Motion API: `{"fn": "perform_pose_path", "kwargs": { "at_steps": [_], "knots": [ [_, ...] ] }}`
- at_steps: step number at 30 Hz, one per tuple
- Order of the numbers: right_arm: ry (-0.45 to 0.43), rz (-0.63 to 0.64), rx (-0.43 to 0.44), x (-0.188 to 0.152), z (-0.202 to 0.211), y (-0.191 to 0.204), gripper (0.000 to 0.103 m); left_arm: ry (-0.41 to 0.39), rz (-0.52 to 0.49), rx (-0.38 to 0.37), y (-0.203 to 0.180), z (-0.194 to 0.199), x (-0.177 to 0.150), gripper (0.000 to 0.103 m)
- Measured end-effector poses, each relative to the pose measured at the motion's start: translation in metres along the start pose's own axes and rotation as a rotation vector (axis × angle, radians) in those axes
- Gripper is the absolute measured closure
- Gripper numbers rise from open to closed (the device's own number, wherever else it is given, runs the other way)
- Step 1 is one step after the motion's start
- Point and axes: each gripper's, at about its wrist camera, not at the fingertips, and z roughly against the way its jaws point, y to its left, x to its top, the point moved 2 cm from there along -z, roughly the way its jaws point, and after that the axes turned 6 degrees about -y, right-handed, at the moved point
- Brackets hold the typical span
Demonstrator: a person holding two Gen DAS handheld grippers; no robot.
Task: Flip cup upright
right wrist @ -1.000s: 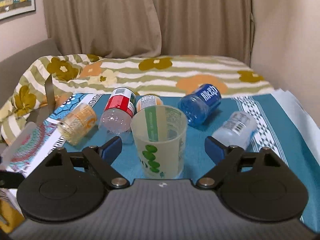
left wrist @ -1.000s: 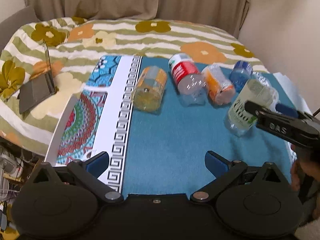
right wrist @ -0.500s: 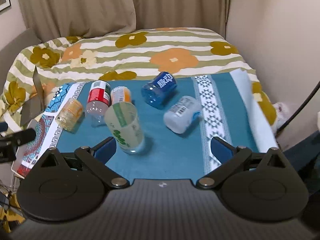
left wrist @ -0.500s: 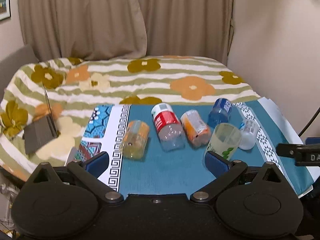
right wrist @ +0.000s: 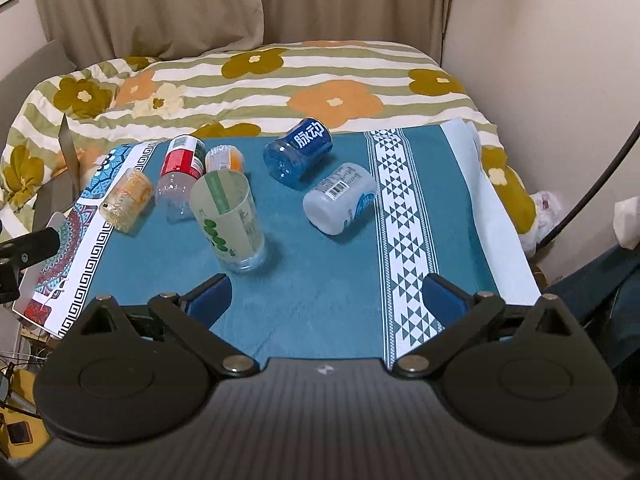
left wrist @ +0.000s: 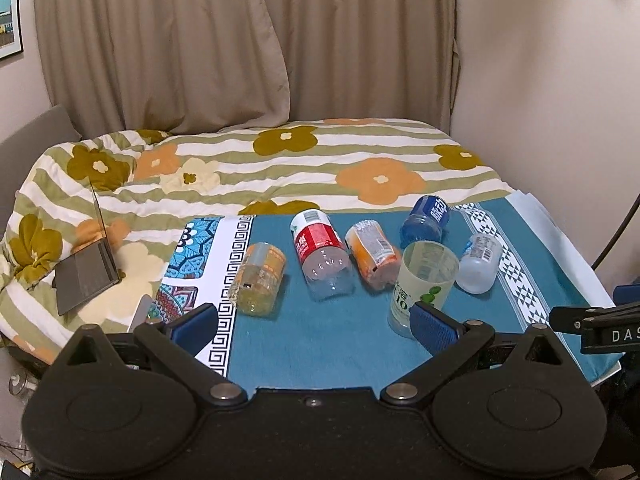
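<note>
A pale green translucent cup (left wrist: 422, 282) stands upright, mouth up, on the teal cloth (left wrist: 320, 332); it also shows in the right wrist view (right wrist: 230, 220). My left gripper (left wrist: 314, 324) is open and empty, held back near the front edge, with its right pad just in front of the cup's base. My right gripper (right wrist: 326, 298) is open and empty, pulled back from the cup, which stands ahead and to its left. The right gripper's finger (left wrist: 592, 320) shows at the right edge of the left wrist view.
Several cut bottle cups lie on their sides behind the upright cup: yellow (left wrist: 258, 280), red-labelled (left wrist: 322, 256), orange (left wrist: 372, 250), blue (right wrist: 300, 154) and clear white (right wrist: 340, 198). A flowered quilt (left wrist: 280, 168) and a laptop (left wrist: 86, 270) lie beyond the cloth.
The right gripper has let go of the cup and drawn back and up, leaving the cup upright on the cloth. The left gripper has also pulled back and tilted upward.
</note>
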Motion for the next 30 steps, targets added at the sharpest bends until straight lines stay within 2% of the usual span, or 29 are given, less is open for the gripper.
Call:
{"fn": "perform_pose_path", "kwargs": {
  "at_steps": [30],
  "knots": [
    [-0.026,-0.016,-0.008,0.0024,0.0069,-0.0003,0.000,-0.018,-0.039,-0.012,-0.0032,0.0034,0.0007,0.000]
  ]
}}
